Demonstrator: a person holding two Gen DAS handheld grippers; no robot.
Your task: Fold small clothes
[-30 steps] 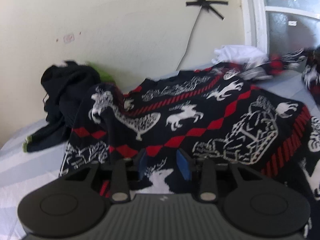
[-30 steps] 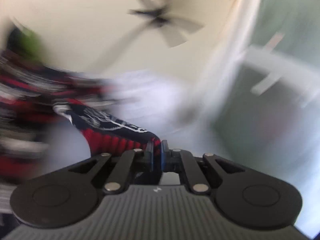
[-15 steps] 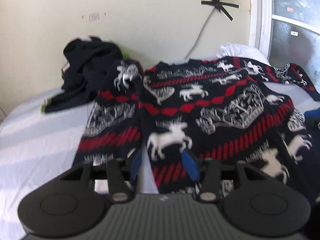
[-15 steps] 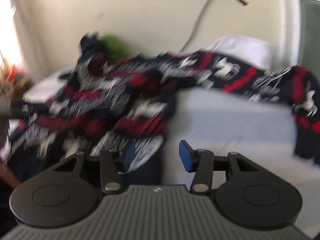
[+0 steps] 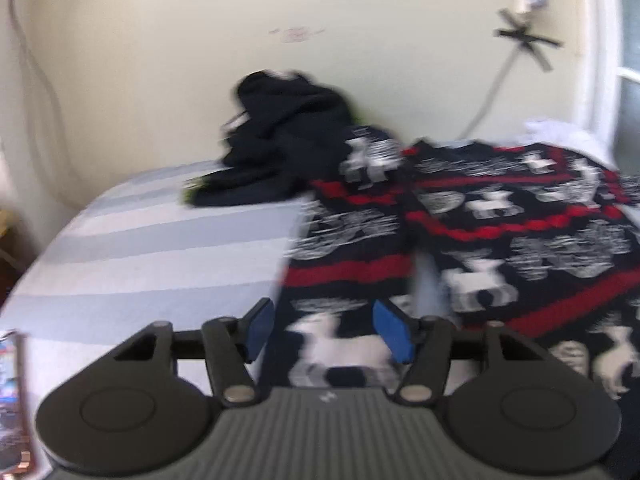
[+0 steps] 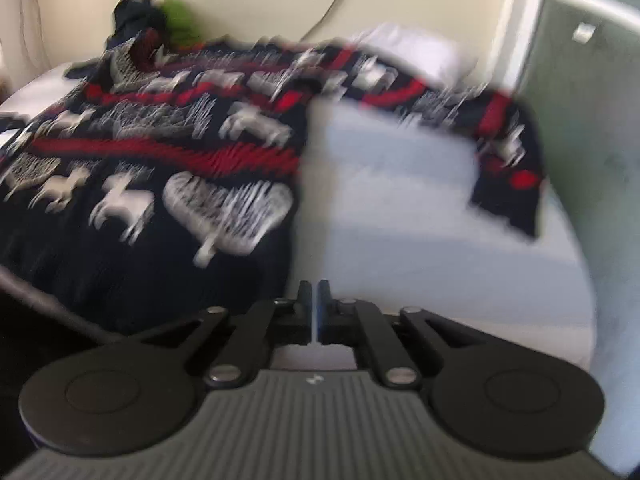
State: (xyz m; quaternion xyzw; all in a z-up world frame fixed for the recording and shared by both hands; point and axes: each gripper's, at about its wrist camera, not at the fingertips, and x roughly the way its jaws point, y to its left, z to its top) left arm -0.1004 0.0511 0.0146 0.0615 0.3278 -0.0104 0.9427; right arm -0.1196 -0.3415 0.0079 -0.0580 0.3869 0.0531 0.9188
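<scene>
Sweater flat on bed; left gripper opening over its hem, holding nothing; right gripper closing, nearly together, empty.

- The sweater lies spread flat on the bed, covering its right part in the left wrist view — its left sleeve lies alongside the body.
- Behind it, against the wall, sits a heap of clothes.
- The other sleeve stretches out to the right, towards the bed's edge.
- A pillow rests behind the sweater, beside the window frame.
- A cable hangs down the wall behind the sweater.
</scene>
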